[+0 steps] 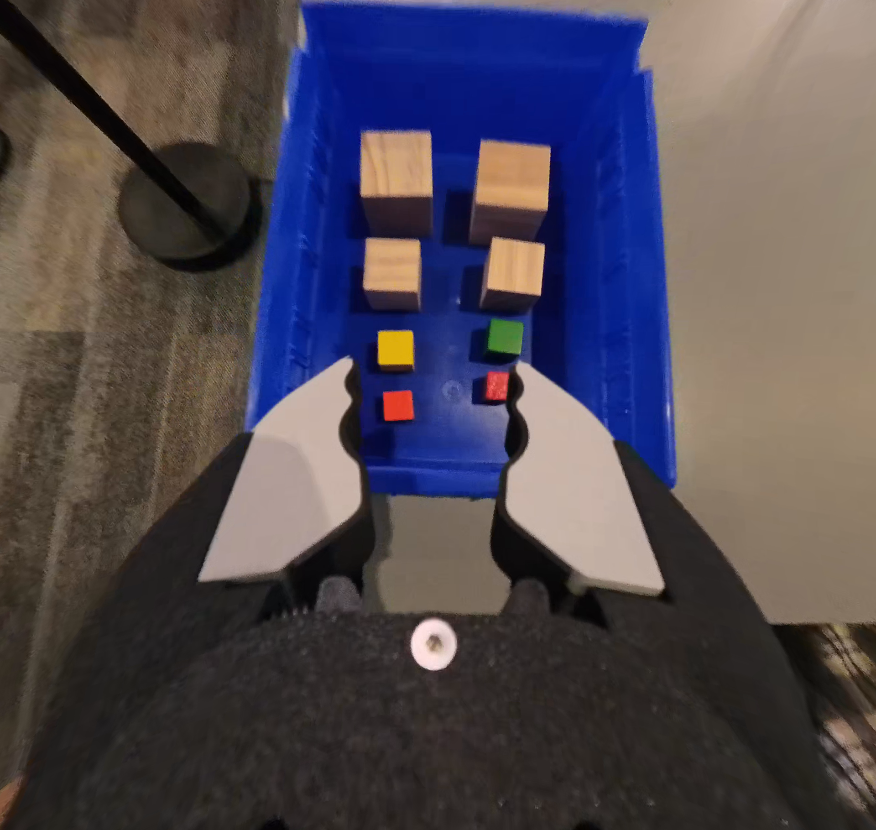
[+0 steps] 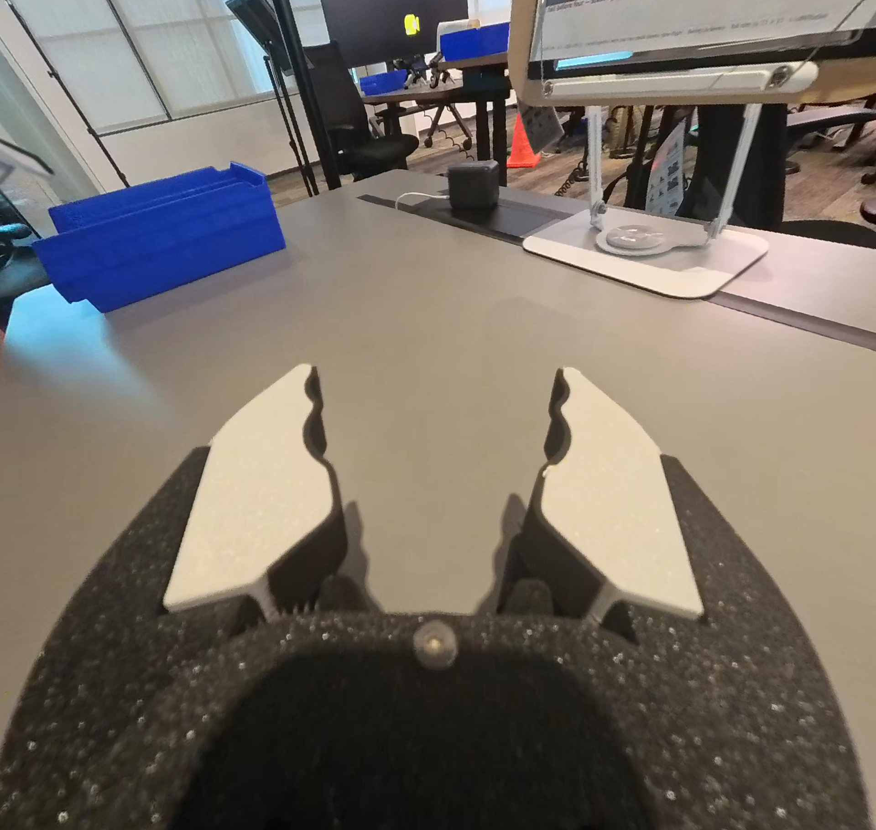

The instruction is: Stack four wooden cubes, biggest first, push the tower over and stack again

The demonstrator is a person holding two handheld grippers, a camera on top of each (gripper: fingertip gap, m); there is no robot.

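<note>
The left claw hangs agape and empty over the bin's near end. Small coloured cubes lie between its tips; the big cube sits beyond at 1 o'clock. The right claw, spread and empty over the table, is farther: bin at 10 o'clock.

Left gripper points steeply downward, jaws spread wide, nothing between the grey fingers. Right gripper is held low and nearly level, jaws parted wide too, and it's empty.
</note>
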